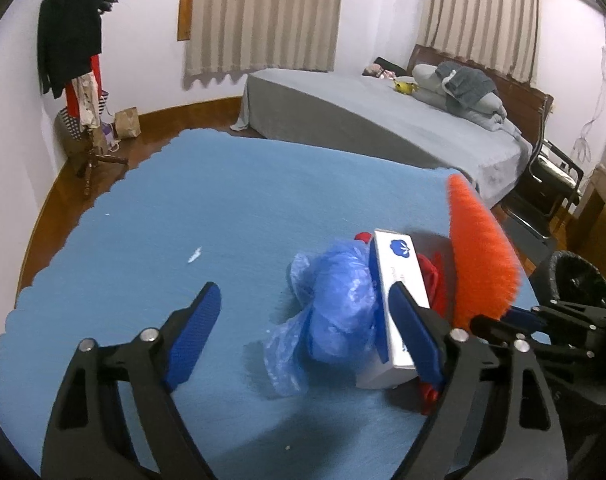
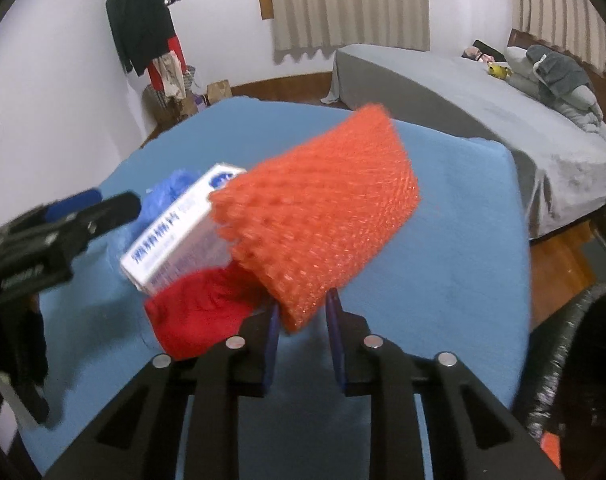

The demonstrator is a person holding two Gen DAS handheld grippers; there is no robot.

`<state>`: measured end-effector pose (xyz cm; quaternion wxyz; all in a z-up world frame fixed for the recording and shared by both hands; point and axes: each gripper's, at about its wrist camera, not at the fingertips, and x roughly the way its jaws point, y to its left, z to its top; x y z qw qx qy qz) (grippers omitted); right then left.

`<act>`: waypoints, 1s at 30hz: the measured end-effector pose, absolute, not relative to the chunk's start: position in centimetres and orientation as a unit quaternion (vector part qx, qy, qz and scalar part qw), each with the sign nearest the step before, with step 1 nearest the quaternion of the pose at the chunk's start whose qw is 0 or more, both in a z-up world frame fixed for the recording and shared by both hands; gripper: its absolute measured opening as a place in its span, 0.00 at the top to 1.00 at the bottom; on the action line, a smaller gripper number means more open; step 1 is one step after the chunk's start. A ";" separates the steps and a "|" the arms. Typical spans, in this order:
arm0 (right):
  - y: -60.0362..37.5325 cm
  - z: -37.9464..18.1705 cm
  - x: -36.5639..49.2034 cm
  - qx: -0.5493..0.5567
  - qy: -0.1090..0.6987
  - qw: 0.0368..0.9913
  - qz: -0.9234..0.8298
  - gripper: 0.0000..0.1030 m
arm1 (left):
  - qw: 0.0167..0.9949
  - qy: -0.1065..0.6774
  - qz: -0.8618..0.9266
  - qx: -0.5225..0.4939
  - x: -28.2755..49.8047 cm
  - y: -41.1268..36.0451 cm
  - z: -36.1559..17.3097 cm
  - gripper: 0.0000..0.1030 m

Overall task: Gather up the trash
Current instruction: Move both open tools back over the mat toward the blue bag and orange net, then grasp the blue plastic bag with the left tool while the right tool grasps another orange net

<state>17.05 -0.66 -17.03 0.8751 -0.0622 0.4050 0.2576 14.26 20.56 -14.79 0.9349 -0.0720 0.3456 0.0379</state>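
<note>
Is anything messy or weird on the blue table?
Yes. A crumpled blue plastic bag, a white box tipped on its side and a red cloth sit heaped together. Small white scraps lie loose on the blue tablecloth.

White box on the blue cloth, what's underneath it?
The white box rests partly on red fabric, with a blue plastic bag beside it. Whatever else lies beneath is covered.

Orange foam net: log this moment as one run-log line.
right gripper: shut on orange foam net | left gripper: open around blue plastic bag | white box: on blue cloth
</note>
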 end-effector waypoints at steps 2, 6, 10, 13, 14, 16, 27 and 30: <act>-1.3 -17.3 16.8 -0.067 0.410 0.873 0.255 0.78 | 0.933 0.350 0.033 -0.074 14.5 20.4 -15.2 0.31; -1.8 -17.8 16.6 -0.063 0.423 0.868 0.251 0.64 | 0.925 0.370 0.016 -0.087 15.6 20.3 -16.3 0.47; -2.6 -17.6 16.3 -0.054 0.427 0.871 0.238 0.49 | 0.919 0.377 0.004 -0.113 16.3 20.7 -17.1 0.59; -3.3 -17.8 16.2 -0.038 0.439 0.867 0.231 0.46 | 0.919 0.377 -0.008 -0.118 16.5 20.6 -17.3 0.75; -3.6 -17.9 16.2 -0.035 0.442 0.867 0.225 0.42 | 0.919 0.376 -0.008 -0.115 16.5 20.4 -17.3 0.76; -4.4 -17.9 16.4 -0.023 0.452 0.867 0.208 0.35 | 0.921 0.374 -0.007 -0.108 16.5 20.0 -17.2 0.77; -7.0 -16.1 15.1 -0.004 0.450 0.876 0.172 0.27 | 0.934 0.337 0.017 -0.114 14.8 20.6 -14.3 0.79; -7.4 -15.4 14.6 -0.001 0.442 0.881 0.170 0.27 | 0.938 0.327 0.018 -0.112 13.9 20.3 -13.2 0.79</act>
